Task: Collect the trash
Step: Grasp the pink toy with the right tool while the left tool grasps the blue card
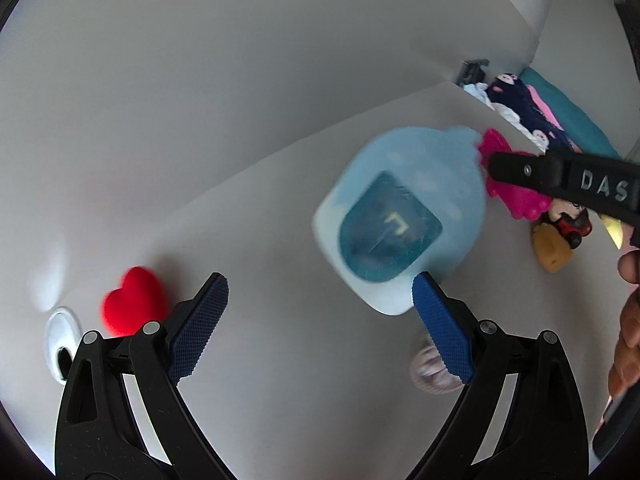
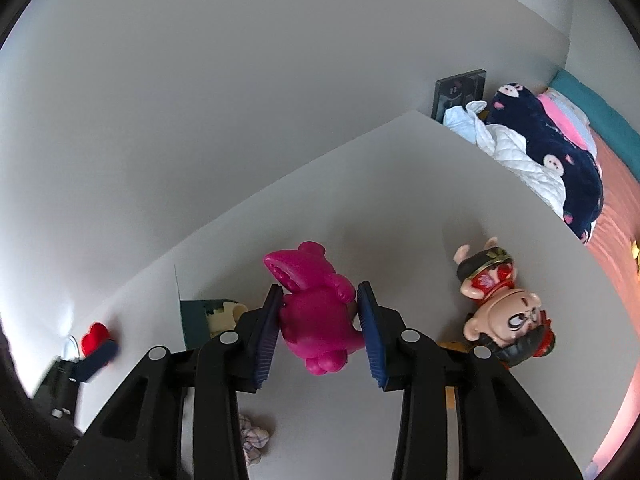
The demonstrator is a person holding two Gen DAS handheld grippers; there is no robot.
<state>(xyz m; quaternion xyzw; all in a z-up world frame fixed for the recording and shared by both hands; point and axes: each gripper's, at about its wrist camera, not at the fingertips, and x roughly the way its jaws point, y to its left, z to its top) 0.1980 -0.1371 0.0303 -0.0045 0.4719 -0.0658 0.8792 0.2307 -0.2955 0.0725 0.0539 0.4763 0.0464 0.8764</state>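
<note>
My right gripper (image 2: pixel 320 320) is shut on a magenta bear toy (image 2: pixel 316 316), held between its blue pads above the white table (image 2: pixel 420 200). The same toy (image 1: pixel 508 188) shows in the left wrist view behind the right gripper's black arm. My left gripper (image 1: pixel 320 308) is open and empty over the white table (image 1: pixel 280 240). A light blue bin (image 1: pixel 400 216) stands just ahead of its right fingertip, blurred, with a darker blue inside. A crumpled checked tissue (image 2: pixel 254 440) lies on the table below the right gripper; it also shows in the left wrist view (image 1: pixel 430 372).
A red heart (image 1: pixel 132 304) lies left of the left gripper, beside a white googly eye (image 1: pixel 60 340). A doll figure in red (image 2: pixel 504 312) lies right of the bear. A yellow toy (image 1: pixel 554 252) sits nearby. Bedding (image 2: pixel 540 152) lies beyond the table's right edge.
</note>
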